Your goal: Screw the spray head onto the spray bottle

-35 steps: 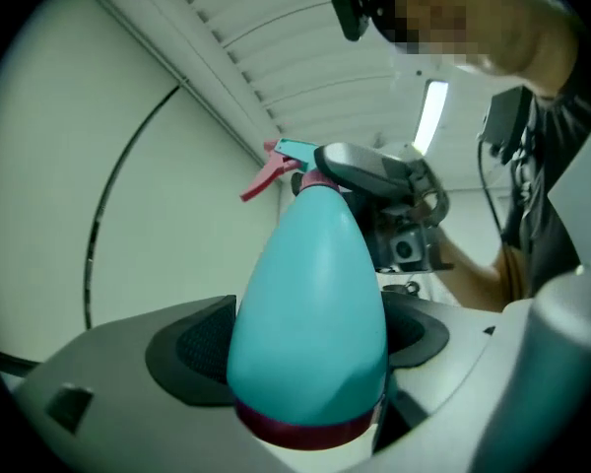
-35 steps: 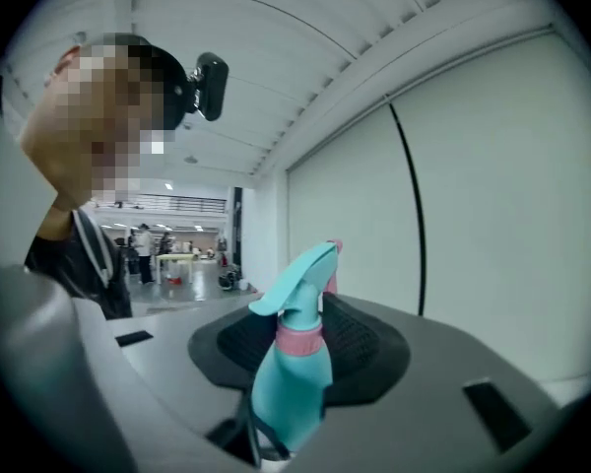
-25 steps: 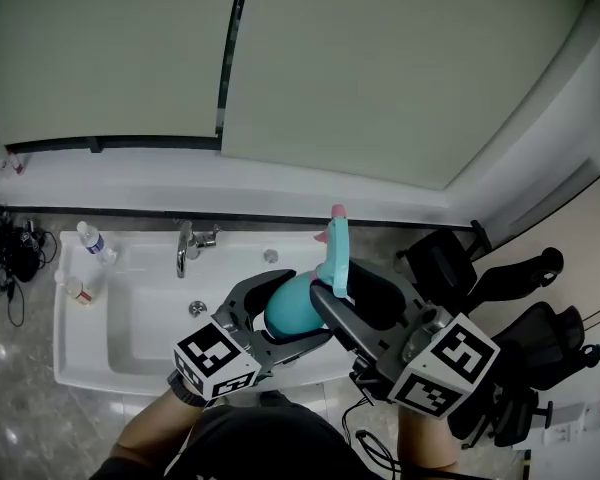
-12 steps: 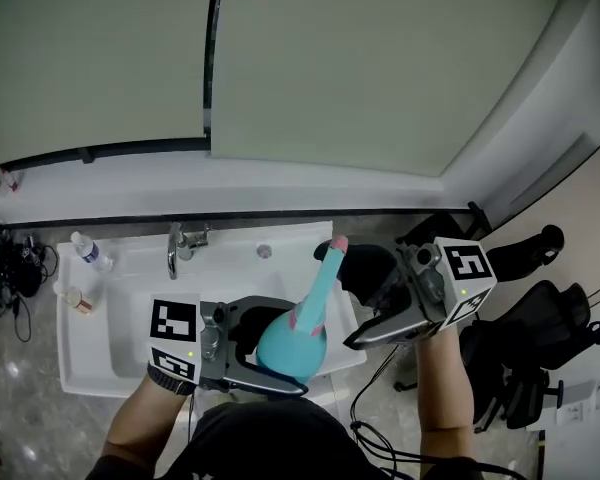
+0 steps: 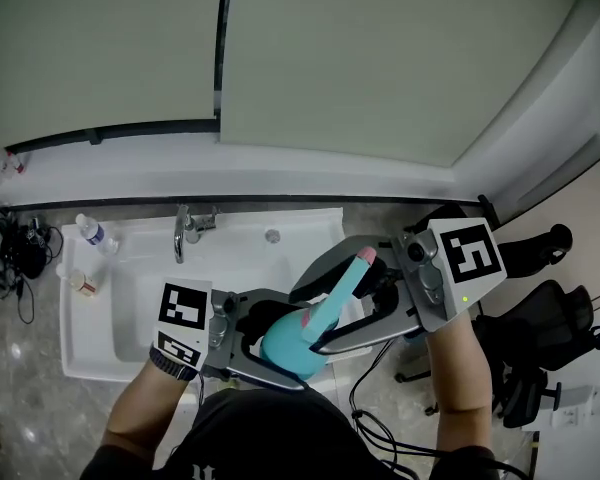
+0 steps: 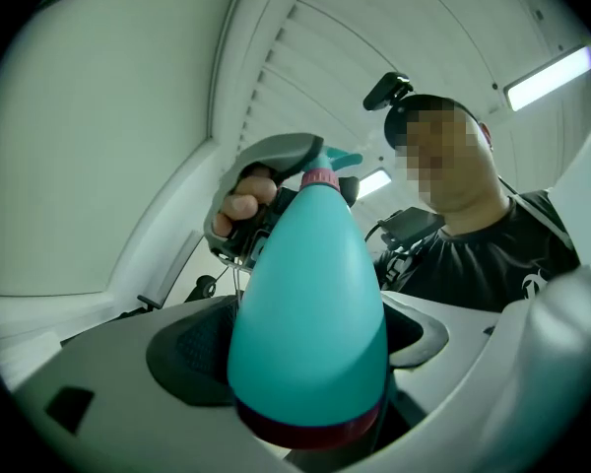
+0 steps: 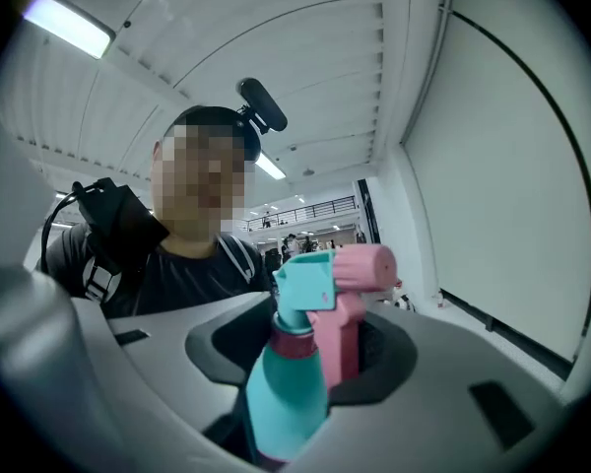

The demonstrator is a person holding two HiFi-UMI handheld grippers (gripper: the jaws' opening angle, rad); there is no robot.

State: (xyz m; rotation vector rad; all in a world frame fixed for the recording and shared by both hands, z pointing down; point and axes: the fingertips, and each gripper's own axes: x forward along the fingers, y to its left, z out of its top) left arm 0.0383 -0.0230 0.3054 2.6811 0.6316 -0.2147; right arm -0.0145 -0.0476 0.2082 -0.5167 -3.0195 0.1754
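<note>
- You had the left gripper [image 5: 298, 342] clenched on the fat body of the bottle [image 5: 290, 338], coming in from 9 o'clock, so the bottle could not spin while its top was turned.
- The bottle hung in the air over the near edge of the sink [image 5: 80, 366], tilted with its head [image 5: 352, 273] toward 2 o'clock, square to your other hand.
- Your right gripper [image 7: 310, 348] reached in from 3 o'clock with the head between its jaws. They had just been closing but looked short of a firm clamp (probably a fresh hold for the next twist).
- The head sat on the neck; how tightly, I could not tell.
</note>
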